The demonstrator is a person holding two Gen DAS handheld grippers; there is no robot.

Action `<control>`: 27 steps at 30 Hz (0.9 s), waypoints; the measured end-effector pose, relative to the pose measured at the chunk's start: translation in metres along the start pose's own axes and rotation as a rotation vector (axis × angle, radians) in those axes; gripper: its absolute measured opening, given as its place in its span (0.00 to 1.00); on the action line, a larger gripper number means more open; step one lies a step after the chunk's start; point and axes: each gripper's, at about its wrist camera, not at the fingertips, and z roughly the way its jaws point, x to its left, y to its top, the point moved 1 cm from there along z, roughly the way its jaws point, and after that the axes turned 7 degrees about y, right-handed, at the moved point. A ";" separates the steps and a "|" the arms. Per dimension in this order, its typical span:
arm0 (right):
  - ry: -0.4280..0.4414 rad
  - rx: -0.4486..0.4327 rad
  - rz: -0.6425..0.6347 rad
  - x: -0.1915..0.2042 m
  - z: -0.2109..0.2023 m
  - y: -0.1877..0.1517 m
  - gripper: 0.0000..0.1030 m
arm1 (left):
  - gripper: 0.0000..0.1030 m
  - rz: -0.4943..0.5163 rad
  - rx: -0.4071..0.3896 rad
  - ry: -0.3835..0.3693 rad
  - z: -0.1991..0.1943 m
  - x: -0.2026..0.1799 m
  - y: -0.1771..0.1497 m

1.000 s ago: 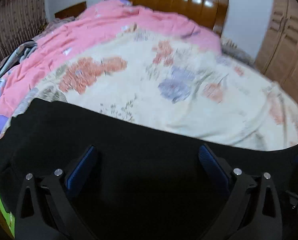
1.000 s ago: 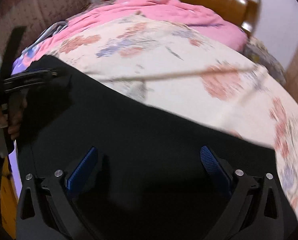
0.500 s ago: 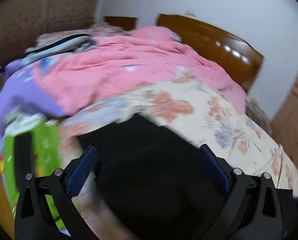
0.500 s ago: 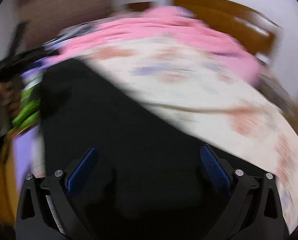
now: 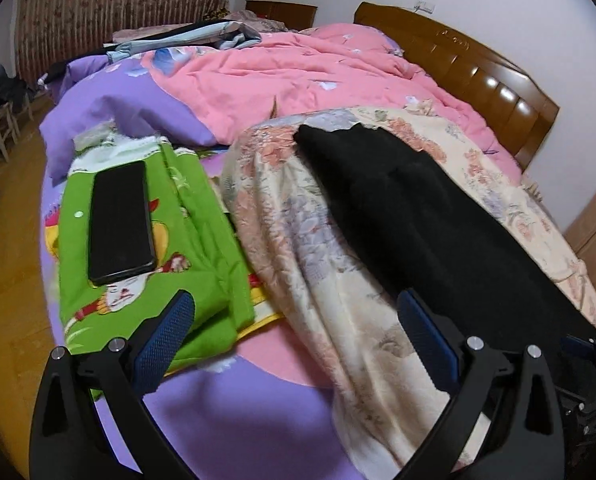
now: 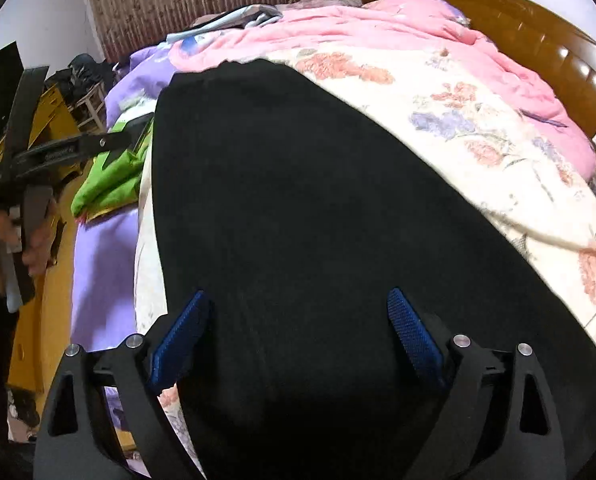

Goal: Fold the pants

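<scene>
The black pants (image 6: 298,200) lie flat on a cream floral blanket (image 6: 477,120) on the bed. In the left wrist view the pants (image 5: 417,216) run from the centre to the lower right. My left gripper (image 5: 298,344) is open and empty, over the bed's near edge, left of the pants. It also shows from the side in the right wrist view (image 6: 98,144), held off the bed's left side. My right gripper (image 6: 298,340) is open and empty, just above the near end of the pants.
A black phone (image 5: 120,222) lies on a green printed cloth (image 5: 202,240) left of the blanket. A pink quilt (image 5: 298,76) and purple sheet (image 5: 98,108) cover the far bed. Wooden headboard (image 5: 477,68) at the back right. Wooden floor (image 5: 6,280) on the left.
My left gripper has swung left, off the pants, so the phone and green cloth came into view. My right gripper stays open over the pants' near end.
</scene>
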 end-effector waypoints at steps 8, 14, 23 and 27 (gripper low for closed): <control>0.003 0.093 -0.266 0.066 0.062 0.057 0.86 | 0.98 -0.107 0.033 0.060 0.009 -0.002 0.007; 0.218 0.076 -0.151 0.044 0.051 0.056 0.88 | 0.98 -0.126 0.026 -0.043 -0.005 0.015 0.012; -0.122 -0.055 0.037 -0.055 -0.002 0.039 0.89 | 0.75 -0.193 0.063 -0.410 0.035 -0.015 0.043; -0.186 -0.042 0.115 -0.088 0.007 0.020 0.90 | 0.73 -0.205 0.090 -0.359 0.056 -0.014 0.045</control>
